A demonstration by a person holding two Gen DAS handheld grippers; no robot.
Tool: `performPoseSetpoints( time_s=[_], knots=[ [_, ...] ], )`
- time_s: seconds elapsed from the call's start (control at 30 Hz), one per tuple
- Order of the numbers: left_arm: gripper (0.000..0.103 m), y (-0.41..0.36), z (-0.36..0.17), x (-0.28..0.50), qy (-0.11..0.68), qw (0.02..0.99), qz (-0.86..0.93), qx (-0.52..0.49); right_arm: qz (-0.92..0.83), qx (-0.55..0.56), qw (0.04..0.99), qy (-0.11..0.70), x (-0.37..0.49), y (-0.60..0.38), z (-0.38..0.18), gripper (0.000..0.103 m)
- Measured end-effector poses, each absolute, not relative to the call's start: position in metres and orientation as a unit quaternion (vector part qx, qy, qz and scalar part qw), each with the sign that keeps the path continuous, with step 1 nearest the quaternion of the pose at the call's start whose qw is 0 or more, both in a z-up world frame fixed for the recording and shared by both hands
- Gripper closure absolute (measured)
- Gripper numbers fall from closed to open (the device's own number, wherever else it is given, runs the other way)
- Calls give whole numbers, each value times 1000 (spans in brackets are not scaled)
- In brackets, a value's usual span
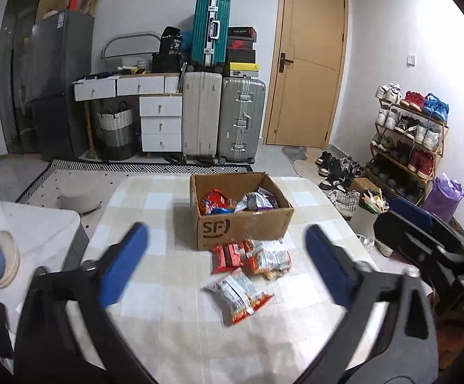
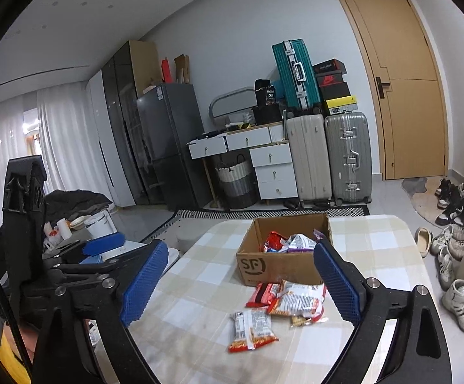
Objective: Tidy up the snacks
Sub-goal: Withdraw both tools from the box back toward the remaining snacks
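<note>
**Both grippers spread wide above the snack table**

Now the left gripper (image 1: 225,256) hangs over the checked tablecloth (image 1: 155,204) with its blue pads (image 1: 123,265) far apart and nothing between them. Seen from its own camera, the cardboard box (image 1: 241,227) marked SF sits at twelve o'clock on the table, its flaps open, with red, blue and purple-white snack packets (image 1: 238,203) inside. Just in front of the box, touching its near wall or nearly so, lie a red packet (image 1: 227,256) and a white-and-orange packet (image 1: 270,256) side by side. A third, white-and-red packet (image 1: 238,294) lies closer, at about six o'clock from the other two.

Likewise the right gripper (image 2: 241,284) has its jaws wide apart and empty. In its view the box stands at one o'clock and the loose packets lie between the fingers, lower down. Off at nine o'clock the left gripper's black frame shows; at three o'clock, sneakers (image 2: 459,300) line the floor.
</note>
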State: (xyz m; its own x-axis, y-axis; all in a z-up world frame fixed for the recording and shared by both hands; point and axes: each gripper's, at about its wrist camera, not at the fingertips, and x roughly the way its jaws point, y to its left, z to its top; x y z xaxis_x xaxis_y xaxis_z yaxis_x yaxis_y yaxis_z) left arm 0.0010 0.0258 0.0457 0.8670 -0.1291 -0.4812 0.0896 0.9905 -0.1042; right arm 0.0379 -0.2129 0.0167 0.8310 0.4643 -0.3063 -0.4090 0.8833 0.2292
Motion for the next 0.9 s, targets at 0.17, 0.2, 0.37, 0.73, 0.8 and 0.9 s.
performPoseSetpoints(
  time_s=[0.17,0.2,0.37,0.73,0.8,0.9],
  knots=[
    [1,35,38,-31,243,966,-68,-57,220,84,957,171,30,-224,8,3],
    [1,37,35,-35,236,968,-64,-57,215,82,958,169,26,-226,4,2],
    [1,38,4,-44,255,964,-64,-48,199,84,961,173,18,-232,-22,1],
    [1,28,-69,-4,332,939,-70,-53,180,77,958,211,26,-234,-66,1],
    [1,27,-73,7,340,937,-69,-51,180,78,957,214,29,-233,-69,1],
    [1,22,-80,17,348,934,-71,-50,181,79,956,215,31,-231,-72,1]
  ],
)
